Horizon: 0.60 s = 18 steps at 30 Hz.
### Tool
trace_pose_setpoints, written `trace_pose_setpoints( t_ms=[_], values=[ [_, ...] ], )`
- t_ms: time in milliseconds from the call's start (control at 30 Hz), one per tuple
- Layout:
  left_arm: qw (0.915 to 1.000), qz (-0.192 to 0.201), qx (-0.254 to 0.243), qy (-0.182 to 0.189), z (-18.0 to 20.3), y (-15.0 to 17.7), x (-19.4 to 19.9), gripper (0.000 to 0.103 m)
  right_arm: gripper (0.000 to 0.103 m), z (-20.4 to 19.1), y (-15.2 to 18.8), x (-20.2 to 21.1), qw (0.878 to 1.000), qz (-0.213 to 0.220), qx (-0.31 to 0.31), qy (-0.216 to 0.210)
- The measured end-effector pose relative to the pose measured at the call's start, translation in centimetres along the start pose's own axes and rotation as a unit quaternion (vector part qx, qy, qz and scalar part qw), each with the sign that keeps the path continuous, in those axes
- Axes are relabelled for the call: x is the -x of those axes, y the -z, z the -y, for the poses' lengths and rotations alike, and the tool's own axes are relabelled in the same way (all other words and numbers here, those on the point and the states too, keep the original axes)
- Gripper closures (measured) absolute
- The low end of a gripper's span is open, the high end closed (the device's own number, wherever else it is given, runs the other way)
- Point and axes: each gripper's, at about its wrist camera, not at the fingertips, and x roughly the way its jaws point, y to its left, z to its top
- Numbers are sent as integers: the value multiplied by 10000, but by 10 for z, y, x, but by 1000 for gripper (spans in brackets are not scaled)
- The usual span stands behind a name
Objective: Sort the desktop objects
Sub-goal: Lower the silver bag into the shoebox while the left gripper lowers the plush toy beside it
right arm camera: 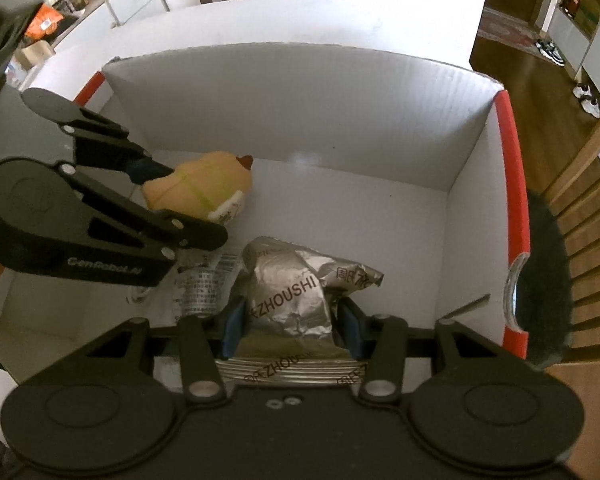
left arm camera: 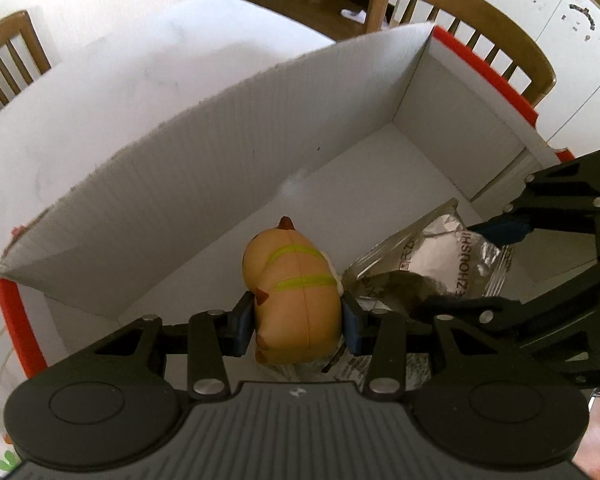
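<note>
My left gripper (left arm camera: 298, 320) is shut on a tan squishy animal toy (left arm camera: 296, 292) with yellow-green stripes, holding it over the inside of a white cardboard box (left arm camera: 180, 184) with red edges. My right gripper (right arm camera: 290, 326) is shut on a silver foil snack bag (right arm camera: 292, 292) printed "ZHOUSHI", also inside the box (right arm camera: 300, 104). In the left wrist view the foil bag (left arm camera: 432, 264) lies right of the toy with the right gripper (left arm camera: 480, 268) around it. In the right wrist view the toy (right arm camera: 204, 190) and left gripper (right arm camera: 160, 192) are at the left.
A clear printed plastic packet (right arm camera: 204, 288) lies on the box floor beside the foil bag. The box stands on a white table (left arm camera: 100, 80). Wooden chairs (left arm camera: 480, 40) stand around the table. A dark round object (right arm camera: 548, 280) sits at the box's right edge.
</note>
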Motion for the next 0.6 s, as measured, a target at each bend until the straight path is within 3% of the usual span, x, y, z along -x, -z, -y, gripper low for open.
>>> trace_pose_setpoints(
  t_ms=[467, 533, 600],
  values=[
    [9993, -347, 58, 106, -9, 0, -9, 58, 49, -1, -1, -1, 10000, -59, -9, -21],
    [9991, -408, 73, 76, -10, 0, -10, 39, 39, -1, -1, 3, 10000, -21, -5, -7],
    [9994, -336, 55, 44, -11, 0, -8, 29, 37, -4, 0, 7, 10000, 17, 45, 3]
  ],
)
